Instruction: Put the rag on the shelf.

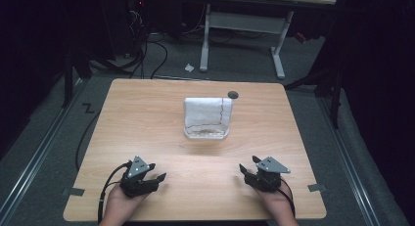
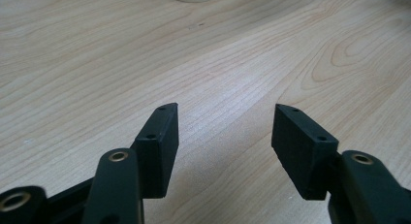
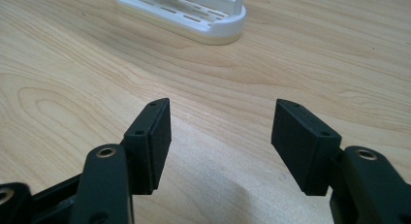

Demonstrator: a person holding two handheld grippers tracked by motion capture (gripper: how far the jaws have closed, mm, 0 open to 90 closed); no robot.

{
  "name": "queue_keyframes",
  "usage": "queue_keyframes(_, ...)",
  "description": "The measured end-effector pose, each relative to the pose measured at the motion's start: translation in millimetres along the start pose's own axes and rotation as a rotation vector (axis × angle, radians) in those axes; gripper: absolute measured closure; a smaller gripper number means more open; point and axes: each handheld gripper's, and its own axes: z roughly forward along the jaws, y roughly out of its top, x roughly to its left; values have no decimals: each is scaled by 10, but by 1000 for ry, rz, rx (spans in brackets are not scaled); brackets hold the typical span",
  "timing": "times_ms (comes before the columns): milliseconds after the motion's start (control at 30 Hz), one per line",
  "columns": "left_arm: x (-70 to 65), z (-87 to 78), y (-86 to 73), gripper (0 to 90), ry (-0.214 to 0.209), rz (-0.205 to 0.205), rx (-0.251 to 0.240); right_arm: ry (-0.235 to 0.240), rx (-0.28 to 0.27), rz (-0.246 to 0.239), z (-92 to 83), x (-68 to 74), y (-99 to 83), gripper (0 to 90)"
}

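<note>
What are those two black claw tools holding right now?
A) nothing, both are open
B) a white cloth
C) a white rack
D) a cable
A: the left gripper and right gripper each show spread jaws with just bare table between them; the white rack stands farther off.

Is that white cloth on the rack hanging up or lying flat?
Hanging: the white cloth stands upright over the rack, above the table.
</note>
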Motion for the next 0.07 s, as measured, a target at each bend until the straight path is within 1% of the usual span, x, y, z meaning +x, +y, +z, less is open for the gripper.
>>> queue_keyframes(67, 2, -5, -1, 428, -1, -2, -2, 1, 2, -4, 14, -3, -2, 398)
